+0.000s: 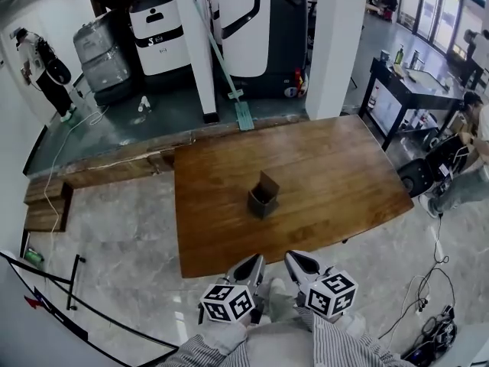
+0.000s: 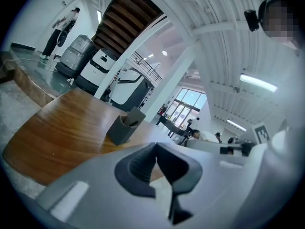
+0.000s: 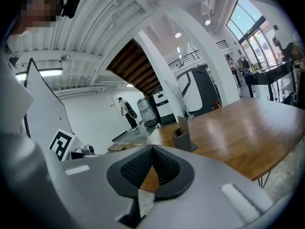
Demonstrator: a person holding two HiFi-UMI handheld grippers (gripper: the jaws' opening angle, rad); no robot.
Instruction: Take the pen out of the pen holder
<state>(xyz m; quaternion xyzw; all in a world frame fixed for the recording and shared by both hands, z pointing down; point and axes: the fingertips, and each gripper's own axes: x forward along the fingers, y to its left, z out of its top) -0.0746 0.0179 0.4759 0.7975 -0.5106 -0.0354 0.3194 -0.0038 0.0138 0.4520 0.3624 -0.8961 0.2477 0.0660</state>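
The left hand-held gripper (image 1: pixel 250 264) is riding with its jaws pressed together and nothing between them. The right hand-held gripper (image 1: pixel 296 263), beside it at 3 o'clock, is doing the same, its pads meeting at the tips over empty air. Both are hanging off the near edge of the worktop (image 1: pixel 344 167), not yet over it.

At 12 o'clock from the pair, well apart from them, the pen holder (image 1: pixel 263 196) is standing upright near the middle of the worktop. It is a small dark square box with one taller wall rising on its 1 o'clock side. The pen is sitting inside it, mostly hidden. The left gripper view is showing only a dark sliver (image 2: pixel 131 122) in the mouth, probably its end. Nothing else is showing in the holder.

I am expecting the pen to be light, stiff and smooth, so likely to slip or swivel in a loose pinch. Pinching it near the exposed upper end and lifting straight up is looking best. The holder is looking light too, so it may drag along unless the other hand-held gripper is steadying its wall.
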